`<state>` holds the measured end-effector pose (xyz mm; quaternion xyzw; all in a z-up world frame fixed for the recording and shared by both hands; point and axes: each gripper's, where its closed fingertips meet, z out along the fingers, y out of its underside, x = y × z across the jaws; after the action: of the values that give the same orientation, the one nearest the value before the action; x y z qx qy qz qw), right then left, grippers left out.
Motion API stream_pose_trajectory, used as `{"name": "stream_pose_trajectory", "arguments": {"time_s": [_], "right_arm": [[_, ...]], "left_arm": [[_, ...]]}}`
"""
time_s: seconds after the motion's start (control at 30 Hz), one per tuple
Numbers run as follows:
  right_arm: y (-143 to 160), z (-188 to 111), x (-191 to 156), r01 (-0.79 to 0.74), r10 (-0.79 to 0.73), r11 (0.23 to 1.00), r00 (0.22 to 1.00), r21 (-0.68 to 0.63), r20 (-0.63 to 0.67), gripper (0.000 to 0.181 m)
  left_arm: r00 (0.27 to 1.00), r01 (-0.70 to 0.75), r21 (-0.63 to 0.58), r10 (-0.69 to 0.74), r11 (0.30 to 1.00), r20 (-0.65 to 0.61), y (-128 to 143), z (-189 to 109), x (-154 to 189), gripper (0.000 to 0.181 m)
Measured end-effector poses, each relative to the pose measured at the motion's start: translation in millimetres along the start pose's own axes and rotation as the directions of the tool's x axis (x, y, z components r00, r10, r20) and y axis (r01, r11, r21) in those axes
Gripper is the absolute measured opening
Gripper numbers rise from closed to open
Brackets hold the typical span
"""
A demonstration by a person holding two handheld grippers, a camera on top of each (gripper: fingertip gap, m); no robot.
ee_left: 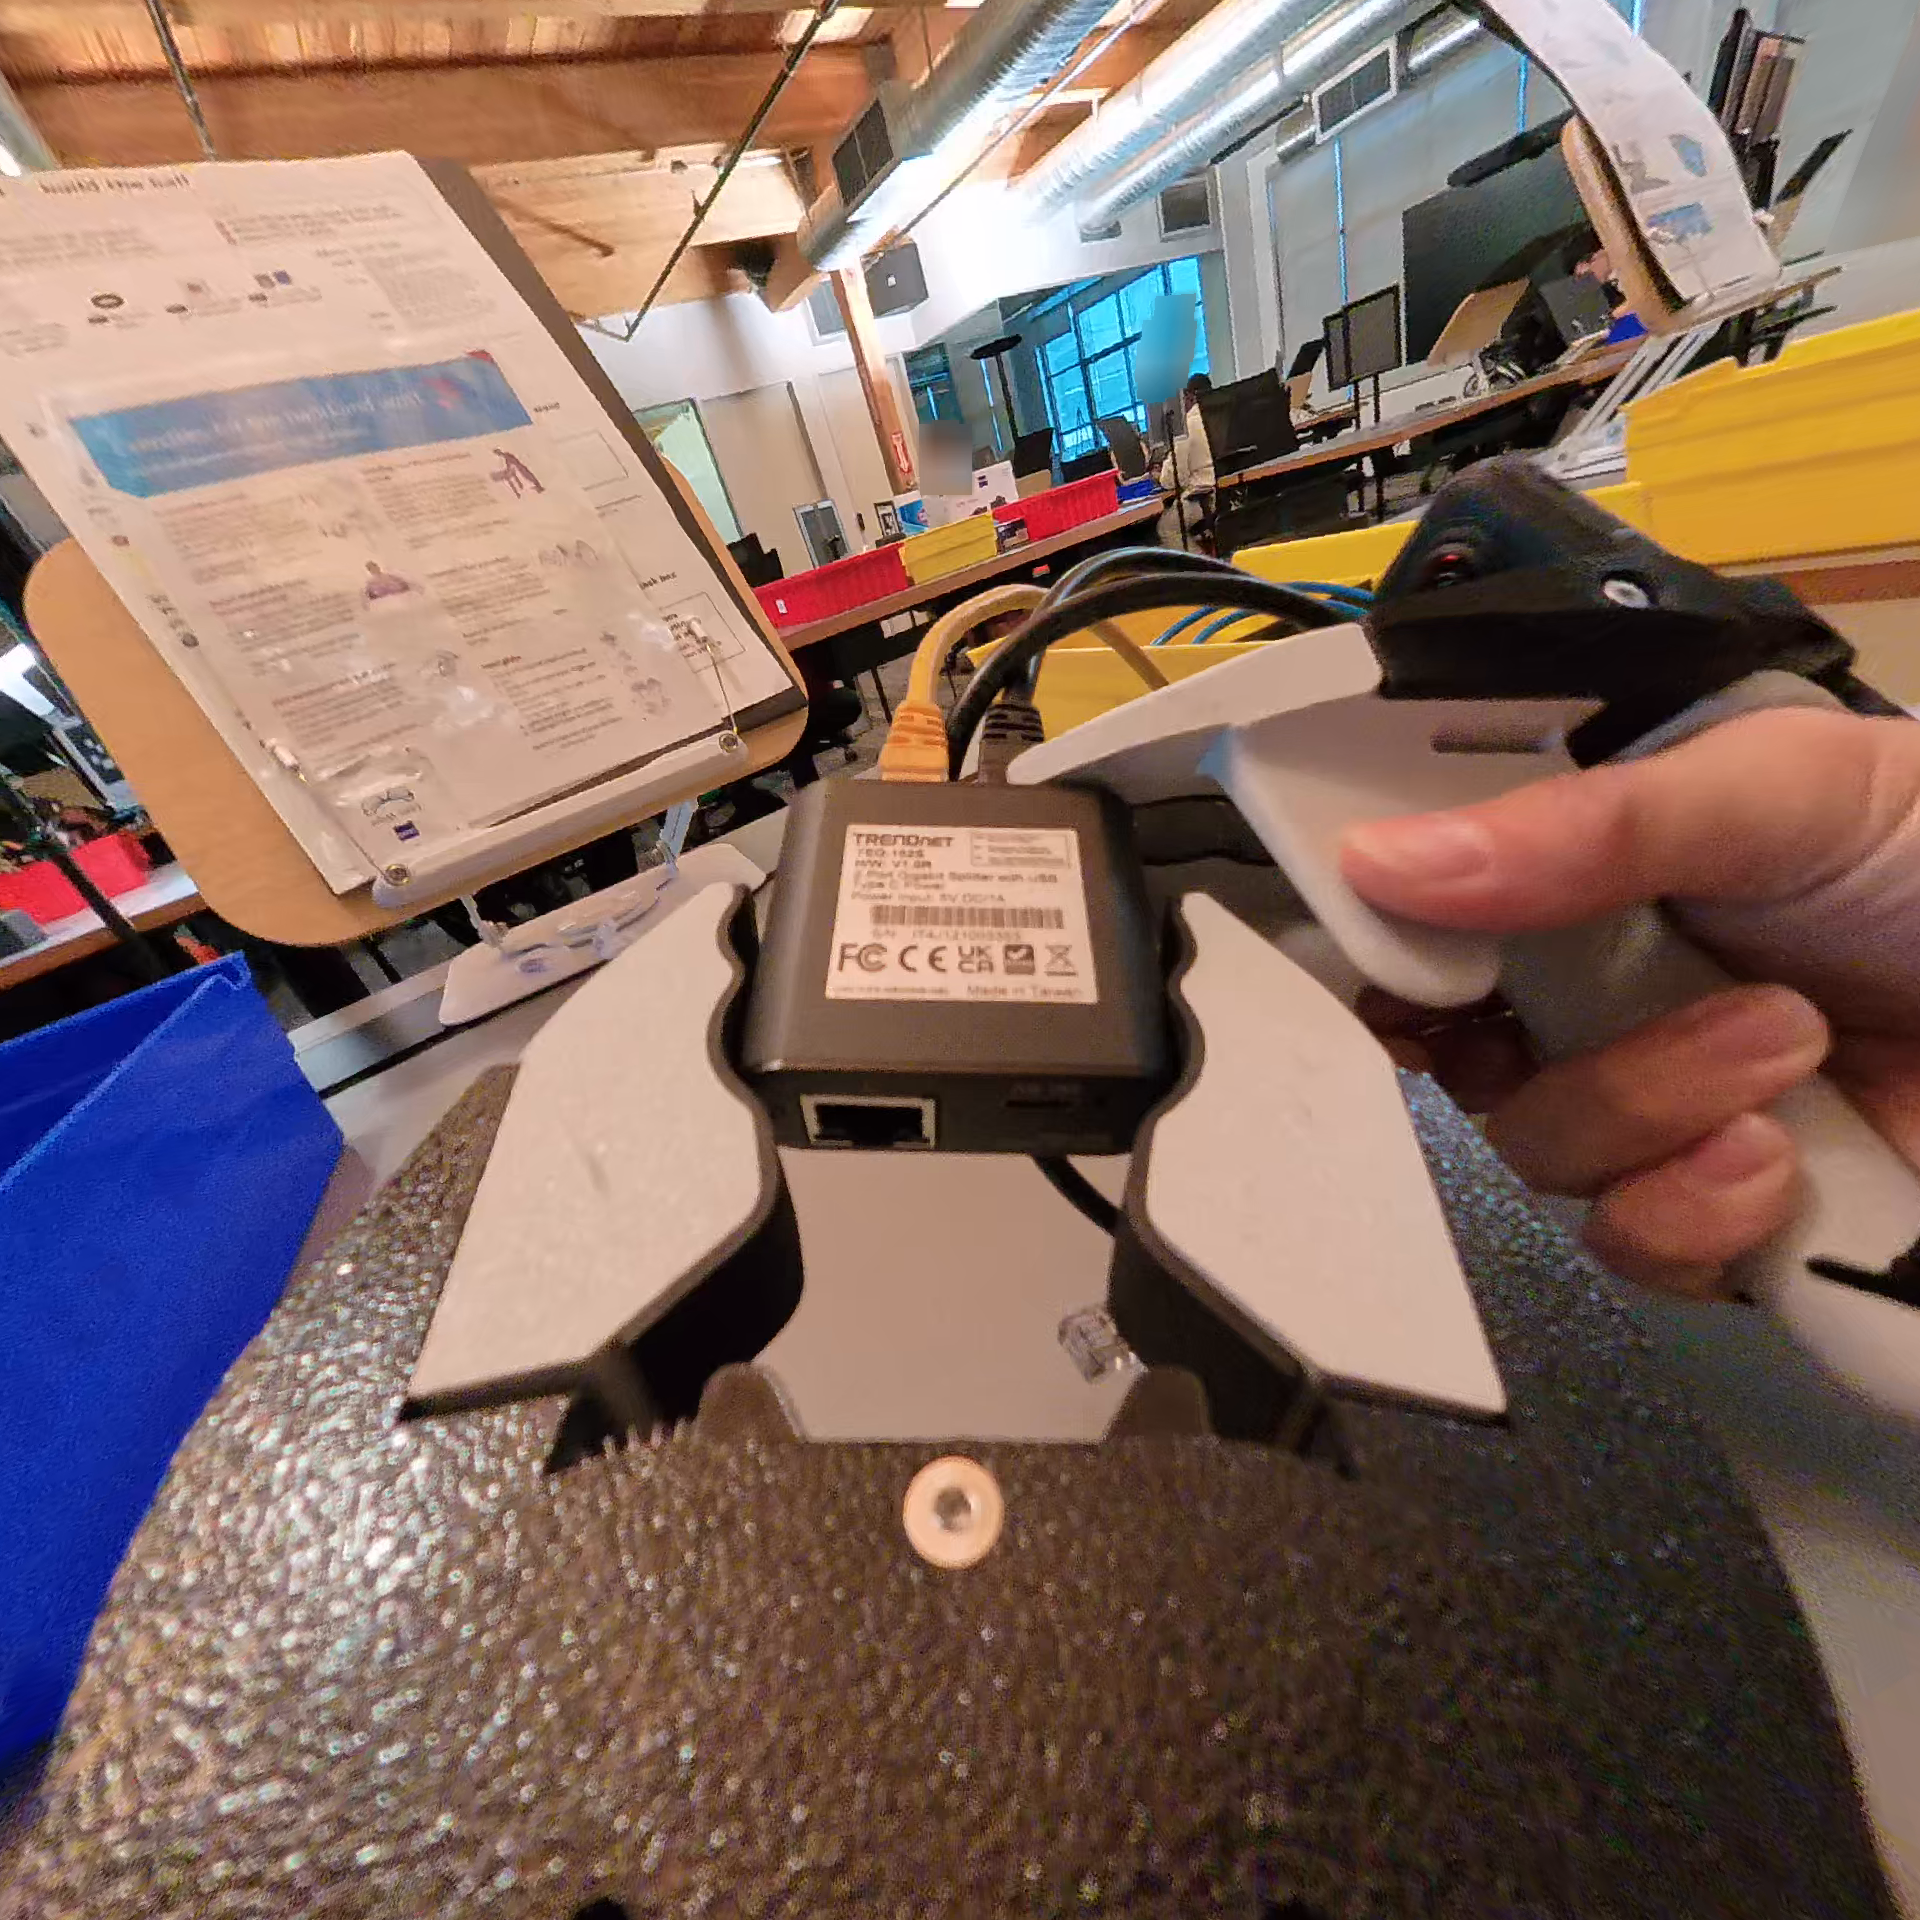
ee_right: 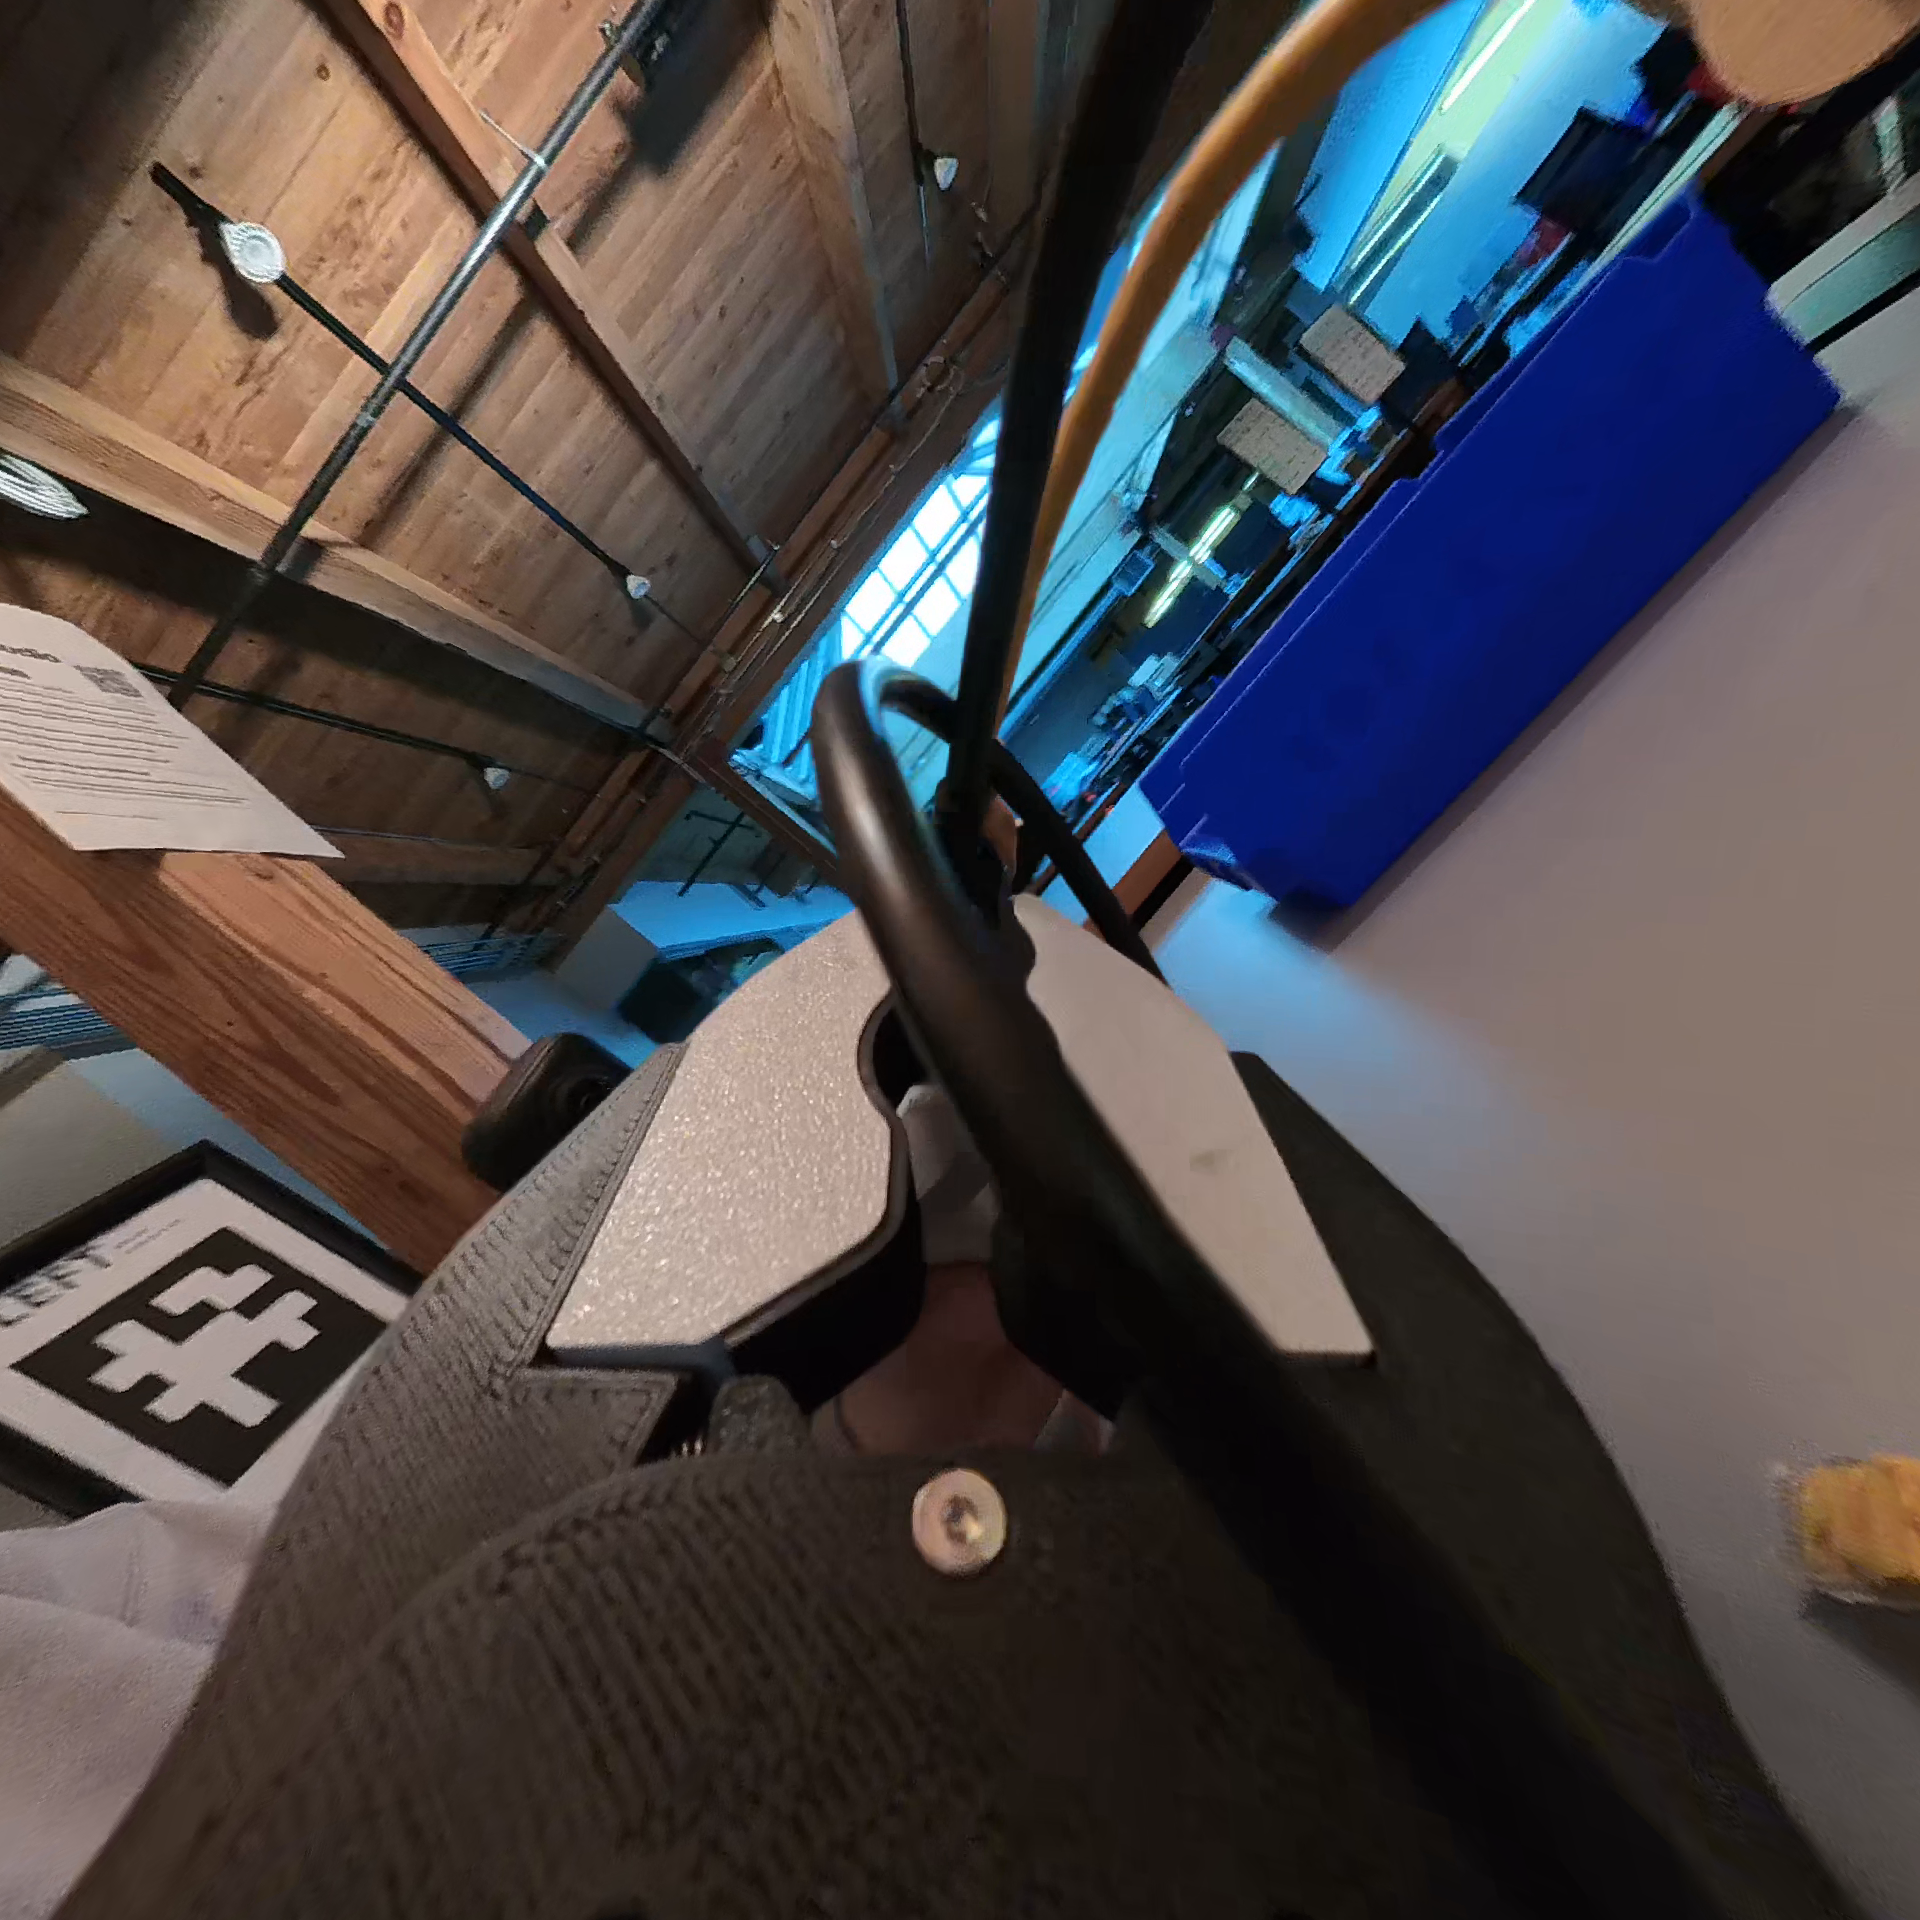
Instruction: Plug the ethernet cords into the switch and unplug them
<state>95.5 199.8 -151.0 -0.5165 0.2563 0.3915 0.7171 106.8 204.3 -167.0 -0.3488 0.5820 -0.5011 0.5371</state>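
Wood-beamed workshop ceilings and long benches of red and yellow bins back the left wrist view, where the left gripper (ee_left: 961,1049) clamps a small black ethernet switch (ee_left: 951,935) by its sides, label side up, one port (ee_left: 871,1120) facing the camera vacant. At 12 o'clock of the switch an orange ethernet cord (ee_left: 916,727) and a black ethernet cord (ee_left: 1013,722) sit plugged in; at 3 o'clock a hand (ee_left: 1704,997) carries the right gripper (ee_left: 1195,727) to the black plug. A white sticker (ee_left: 951,914) on the switch bears printed text and a barcode, not reproduced here. A document stand (ee_left: 343,540) holds a laminated sheet at 10 o'clock. Right wrist view: tilted toward the ceiling, the right gripper (ee_right: 951,1049) looks clenched on the black cord (ee_right: 997,582), the orange cord (ee_right: 1132,312) arcing at 1 o'clock, a blue bin (ee_right: 1507,582) at 2 o'clock. Unplugging appears in hand; next, depress the latch and pull straight.
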Motion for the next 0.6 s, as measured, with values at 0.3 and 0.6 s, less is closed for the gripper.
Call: {"name": "stream_pose_trajectory", "arguments": {"time_s": [0.3, 0.6], "right_arm": [[0.8, 2.5, -0.7, -0.095, 0.095, 0.995, 0.995, 0.019, -0.021, 0.013], [2.7, -0.3, -0.6, -0.015, 0.016, 1.000, 0.998, 0.012, -0.055, 0.013]], "left_arm": [[0.998, -0.059, -0.006, 0.059, 0.998, 0.008, -2.0, -2.0, -4.2, 0.073], [0.999, -0.045, 0.001, 0.045, 0.999, 0.010, -0.4, -0.7, -1.4, 0.073]]}}
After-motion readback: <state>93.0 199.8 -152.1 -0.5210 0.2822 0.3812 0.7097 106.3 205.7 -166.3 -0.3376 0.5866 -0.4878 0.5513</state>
